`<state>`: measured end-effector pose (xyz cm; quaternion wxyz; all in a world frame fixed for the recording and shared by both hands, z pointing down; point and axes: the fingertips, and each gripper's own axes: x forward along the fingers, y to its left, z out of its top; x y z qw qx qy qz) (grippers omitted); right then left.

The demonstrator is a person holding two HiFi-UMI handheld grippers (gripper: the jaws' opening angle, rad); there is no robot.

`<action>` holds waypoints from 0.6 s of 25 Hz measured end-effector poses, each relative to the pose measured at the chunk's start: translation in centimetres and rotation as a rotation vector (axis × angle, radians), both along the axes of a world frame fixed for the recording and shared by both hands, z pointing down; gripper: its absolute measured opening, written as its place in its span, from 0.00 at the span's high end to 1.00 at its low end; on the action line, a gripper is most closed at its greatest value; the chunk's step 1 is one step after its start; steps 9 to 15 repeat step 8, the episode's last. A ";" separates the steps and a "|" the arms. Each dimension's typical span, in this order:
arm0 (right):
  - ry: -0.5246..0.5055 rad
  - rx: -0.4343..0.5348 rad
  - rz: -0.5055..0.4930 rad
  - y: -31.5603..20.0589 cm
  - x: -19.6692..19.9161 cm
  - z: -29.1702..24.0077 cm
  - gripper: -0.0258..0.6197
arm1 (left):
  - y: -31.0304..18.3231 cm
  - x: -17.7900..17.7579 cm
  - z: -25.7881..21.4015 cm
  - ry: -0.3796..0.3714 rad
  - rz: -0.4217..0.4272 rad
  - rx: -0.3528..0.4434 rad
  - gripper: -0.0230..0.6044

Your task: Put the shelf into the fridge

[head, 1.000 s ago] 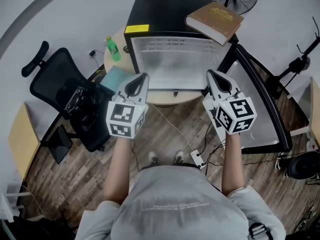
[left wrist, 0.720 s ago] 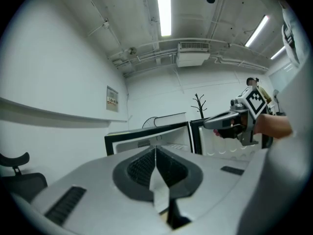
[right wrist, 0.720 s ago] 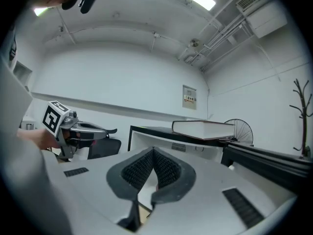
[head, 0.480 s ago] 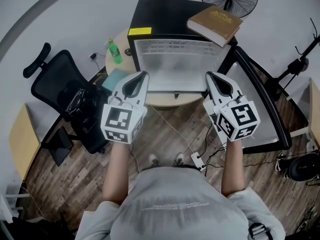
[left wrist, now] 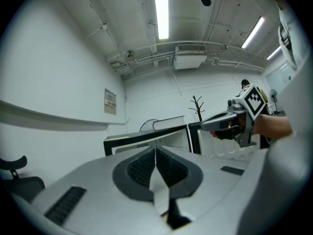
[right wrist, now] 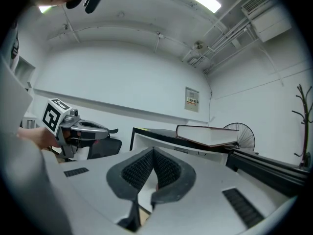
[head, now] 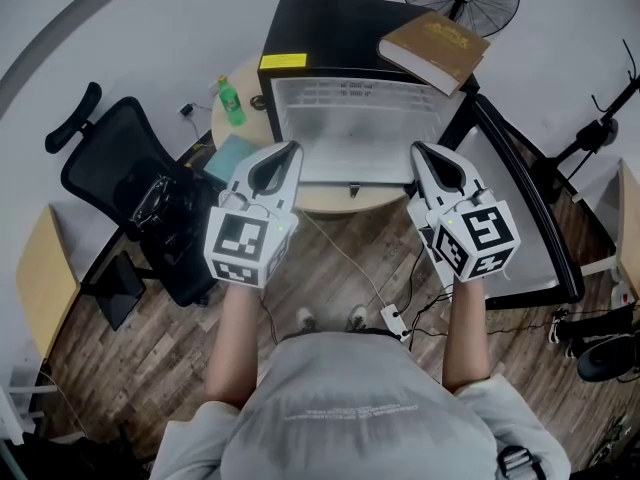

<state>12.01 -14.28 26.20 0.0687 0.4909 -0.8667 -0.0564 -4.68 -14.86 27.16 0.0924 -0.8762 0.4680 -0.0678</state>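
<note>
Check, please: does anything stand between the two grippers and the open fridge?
Nothing visible does. The fridge faces the left gripper and the right gripper with its door swung aside to the right. The book lies on its top and the green bottle stands at its left, both clear of the opening.

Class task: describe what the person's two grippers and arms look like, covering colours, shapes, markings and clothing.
Both the left gripper and right gripper are pale grey, tapering to a point, with dark ribbed pads. Each carries a white cube printed with black square markers. The person wears a grey short-sleeved shirt; forearms are bare.
</note>
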 end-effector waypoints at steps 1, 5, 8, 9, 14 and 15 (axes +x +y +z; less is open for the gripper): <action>0.000 0.000 0.000 -0.1 0.0 0.0 0.94 | -0.1 0.1 0.1 -0.002 0.003 0.000 0.93; 0.000 -0.006 -0.002 -0.6 -0.1 0.3 0.94 | -0.5 0.2 0.3 -0.005 0.010 0.003 0.93; -0.008 -0.013 -0.006 -1.0 -0.2 0.4 0.94 | -0.9 0.1 0.4 -0.002 0.011 0.001 0.93; -0.008 -0.013 -0.006 -1.0 -0.2 0.4 0.94 | -0.9 0.1 0.4 -0.002 0.011 0.001 0.93; -0.008 -0.013 -0.006 -1.0 -0.2 0.4 0.94 | -0.9 0.1 0.4 -0.002 0.011 0.001 0.93; -0.008 -0.013 -0.006 -1.0 -0.2 0.4 0.94 | -0.9 0.1 0.4 -0.002 0.011 0.001 0.93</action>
